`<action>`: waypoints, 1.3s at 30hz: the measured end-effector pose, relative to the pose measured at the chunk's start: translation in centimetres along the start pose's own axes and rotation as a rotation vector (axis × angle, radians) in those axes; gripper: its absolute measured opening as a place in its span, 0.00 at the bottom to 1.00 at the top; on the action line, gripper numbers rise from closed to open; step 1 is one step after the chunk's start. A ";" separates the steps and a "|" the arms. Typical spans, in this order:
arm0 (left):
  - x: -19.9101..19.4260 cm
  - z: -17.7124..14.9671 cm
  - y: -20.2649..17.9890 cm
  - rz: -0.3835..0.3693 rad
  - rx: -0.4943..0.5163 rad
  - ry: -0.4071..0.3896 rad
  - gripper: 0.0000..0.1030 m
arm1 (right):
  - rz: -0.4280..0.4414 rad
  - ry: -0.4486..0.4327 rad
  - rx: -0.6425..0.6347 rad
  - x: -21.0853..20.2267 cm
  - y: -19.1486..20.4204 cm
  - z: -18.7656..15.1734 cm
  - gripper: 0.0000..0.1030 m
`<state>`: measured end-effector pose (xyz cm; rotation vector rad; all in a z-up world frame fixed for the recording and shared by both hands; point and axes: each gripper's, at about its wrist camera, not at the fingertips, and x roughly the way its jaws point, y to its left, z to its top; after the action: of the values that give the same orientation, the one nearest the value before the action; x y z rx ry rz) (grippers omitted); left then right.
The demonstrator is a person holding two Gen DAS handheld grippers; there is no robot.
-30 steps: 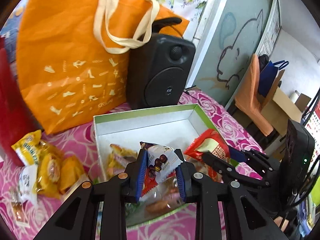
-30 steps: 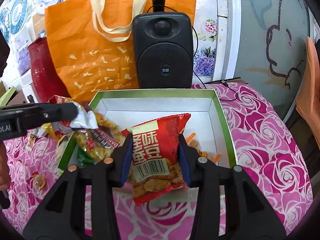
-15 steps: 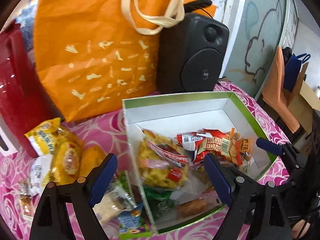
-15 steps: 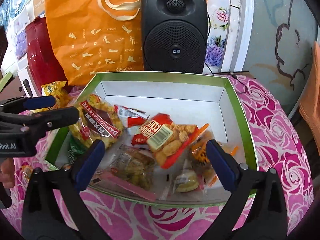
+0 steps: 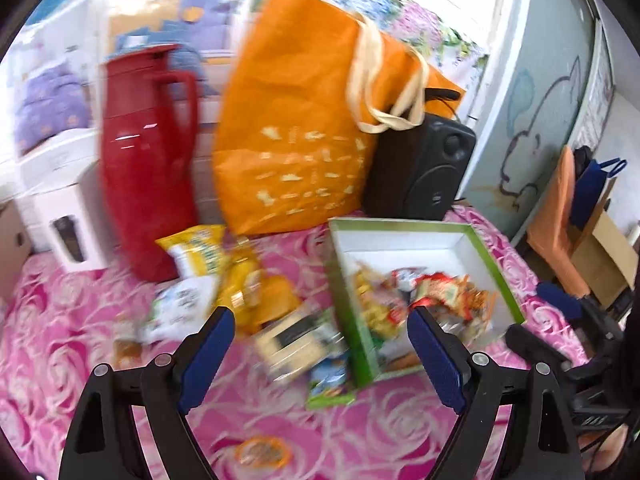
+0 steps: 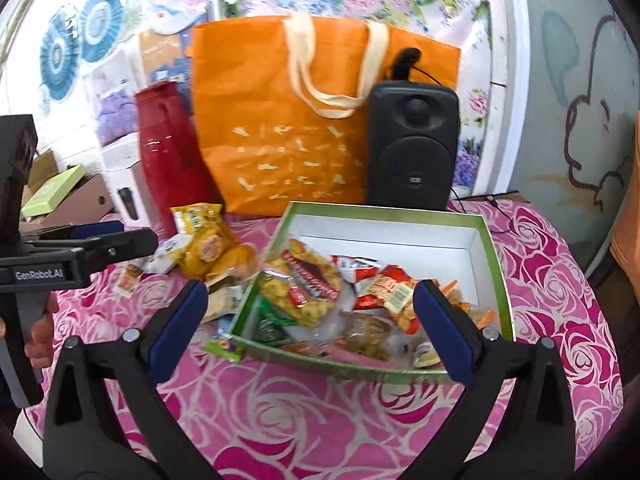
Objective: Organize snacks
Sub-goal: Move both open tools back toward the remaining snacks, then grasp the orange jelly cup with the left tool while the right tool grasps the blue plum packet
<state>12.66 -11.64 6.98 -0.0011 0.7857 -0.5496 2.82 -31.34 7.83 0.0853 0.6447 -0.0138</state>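
Note:
A green-rimmed box [image 6: 490,258] [image 5: 502,276] with a white inside stands on the pink rose tablecloth and holds several snack packets, among them a red packet [image 6: 386,290] [image 5: 434,288]. More snacks lie loose left of the box: yellow packets [image 5: 224,264] [image 6: 204,240], a pale cracker pack [image 5: 292,340] and a green packet [image 5: 330,390]. My left gripper [image 5: 322,360] is open and empty, above the loose snacks. My right gripper [image 6: 310,330] is open and empty, in front of the box. The left gripper [image 6: 84,240] shows at the left edge of the right wrist view.
Behind the box stand an orange tote bag [image 6: 304,120], a black speaker [image 6: 412,148], a red jug [image 5: 144,152] and a white carton [image 5: 56,216]. A small round snack [image 5: 262,450] lies near the front edge. A person's hand [image 6: 38,330] holds the left gripper's handle.
Both grippers let go of their packets, which now lie in the box, and opened wide. Both have drawn back; the left one swung left over the loose snacks.

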 end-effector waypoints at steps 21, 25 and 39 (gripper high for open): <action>4.0 -12.4 4.5 -0.031 -0.092 0.188 0.63 | 0.144 0.235 0.059 5.1 6.1 -7.6 0.82; 5.3 -12.2 4.2 -0.027 -0.070 0.202 0.51 | 0.161 0.264 0.089 6.7 6.2 -8.1 0.65; 2.0 -11.7 6.5 -0.081 -0.098 0.153 0.17 | 0.140 0.307 0.256 13.1 5.9 -8.9 0.49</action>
<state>8.99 -4.67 -4.02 -0.0823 0.9649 -0.5920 8.16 -24.58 -6.66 0.3855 0.9405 0.0530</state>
